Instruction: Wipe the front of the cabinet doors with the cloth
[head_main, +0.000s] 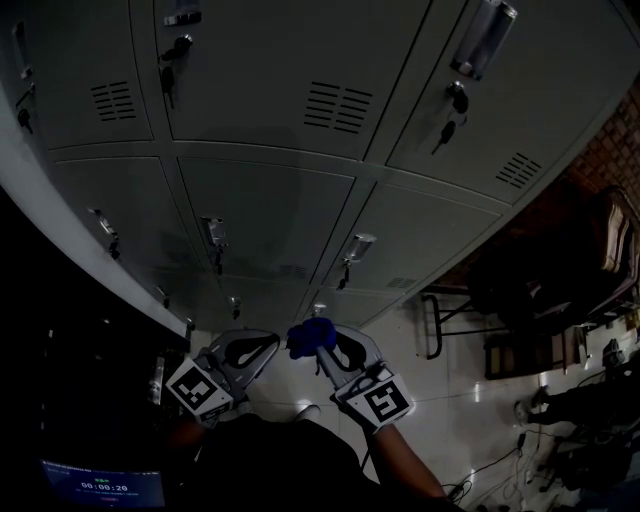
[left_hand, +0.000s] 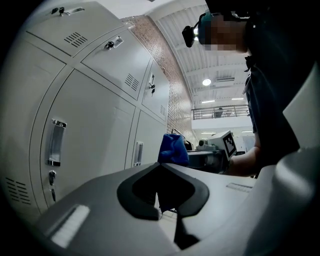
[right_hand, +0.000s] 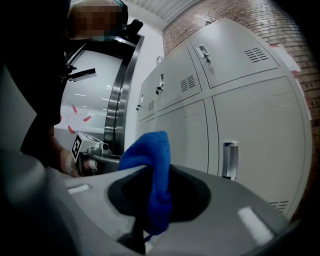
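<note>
Grey metal cabinet doors (head_main: 270, 210) fill the upper head view, each with a handle and a keyed lock. They also show at left in the left gripper view (left_hand: 95, 125) and at right in the right gripper view (right_hand: 250, 125). A blue cloth (head_main: 308, 335) sticks out of my right gripper (head_main: 322, 345), which is shut on it, a short way off the lower doors. In the right gripper view the cloth (right_hand: 152, 165) hangs folded between the jaws of my right gripper (right_hand: 150, 172). My left gripper (head_main: 268, 345) is beside it, shut (left_hand: 160, 165) and holding nothing. Past its jaws I see the cloth (left_hand: 173, 148).
Handles (head_main: 358, 245) and hanging keys (head_main: 445, 130) stick out from the doors. Dark chairs (head_main: 590, 270) and a metal frame (head_main: 440, 320) stand to the right on a pale floor with cables. A lit screen (head_main: 100, 487) sits at lower left. A brick wall (right_hand: 225, 15) adjoins the cabinets.
</note>
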